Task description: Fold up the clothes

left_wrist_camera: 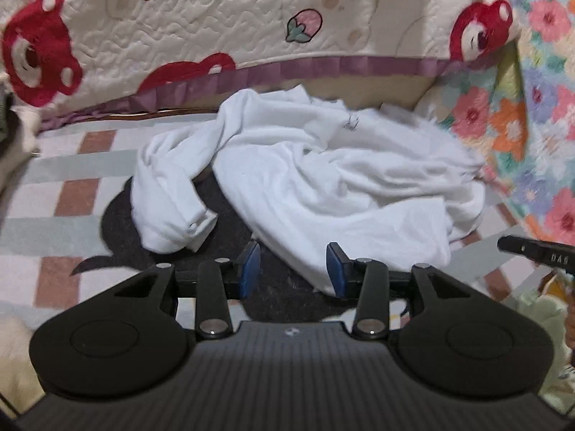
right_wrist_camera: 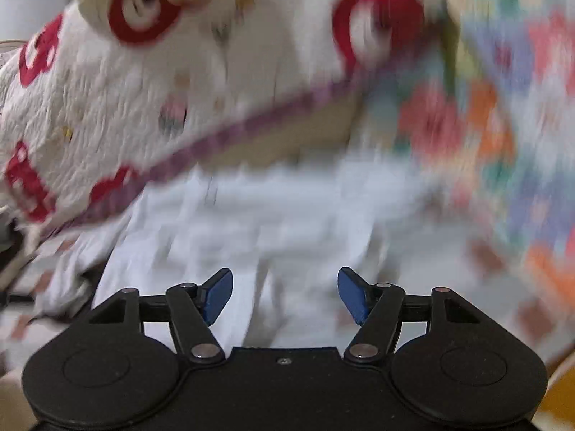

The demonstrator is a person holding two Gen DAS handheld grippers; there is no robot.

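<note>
Both tools, left & right, gape empty over white shirt; quilt lettering unreadable.

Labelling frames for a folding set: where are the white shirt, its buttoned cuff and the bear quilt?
white shirt (left_wrist_camera: pixel 352 186), left wrist view, crumpled body.
cuff (left_wrist_camera: pixel 196 228), left wrist view, sleeve end by the button.
bear quilt (left_wrist_camera: pixel 222 10), left wrist view, cream quilted area.
</note>
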